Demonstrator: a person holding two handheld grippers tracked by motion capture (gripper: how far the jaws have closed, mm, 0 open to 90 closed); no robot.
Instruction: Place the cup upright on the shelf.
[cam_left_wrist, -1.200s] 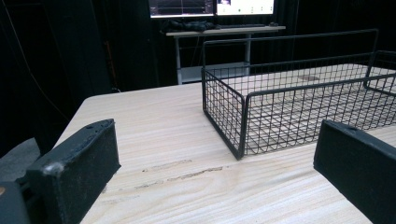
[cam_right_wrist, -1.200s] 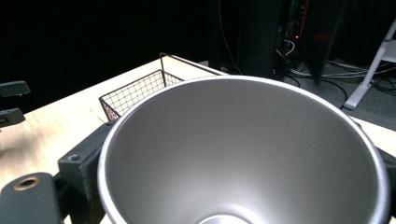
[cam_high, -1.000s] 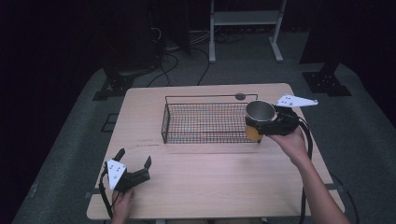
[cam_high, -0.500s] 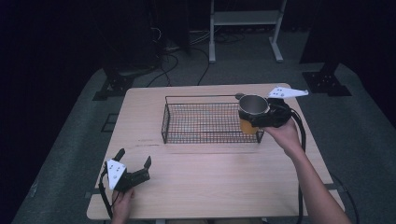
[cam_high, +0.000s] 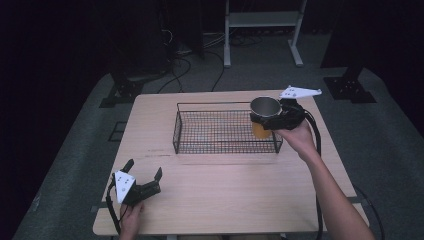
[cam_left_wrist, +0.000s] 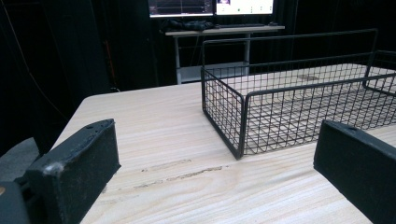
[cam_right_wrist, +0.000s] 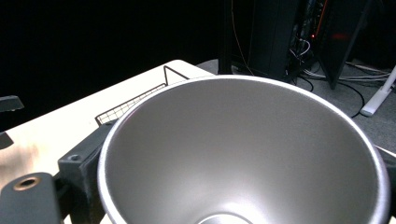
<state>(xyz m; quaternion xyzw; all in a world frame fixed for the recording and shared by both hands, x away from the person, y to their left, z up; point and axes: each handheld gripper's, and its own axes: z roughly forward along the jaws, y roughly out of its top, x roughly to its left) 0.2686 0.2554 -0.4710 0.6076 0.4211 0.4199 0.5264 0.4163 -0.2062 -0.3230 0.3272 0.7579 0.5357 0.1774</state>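
1. Nearest us, at the table's (cam_high: 225, 190) front left corner, we keep the left gripper (cam_high: 144, 181) low over the bare wood, its jaws wide apart and holding nothing; in the left gripper view they frame the near corner of the wire basket (cam_left_wrist: 289, 107), which lies ahead and well apart.

2. Farther on, at the right, our right gripper (cam_high: 272, 120) carries the steel cup (cam_high: 264, 107) upright, mouth to the ceiling, the jaws clamped on its wall; an orange band shows below them.

3. The cup hangs above the basket's (cam_high: 225, 131) right end, over or just inside its rim; we cannot tell which. The right gripper view looks straight into the cup's grey bowl (cam_right_wrist: 247, 154), with the basket's far corner beyond it.

4. We judge that the coming move turns on one relation: the basket floor lies straight below the cup, the cup's long axis vertical, so a plain lowering by the right hand should seat it. The left hand is much the farther of the two.
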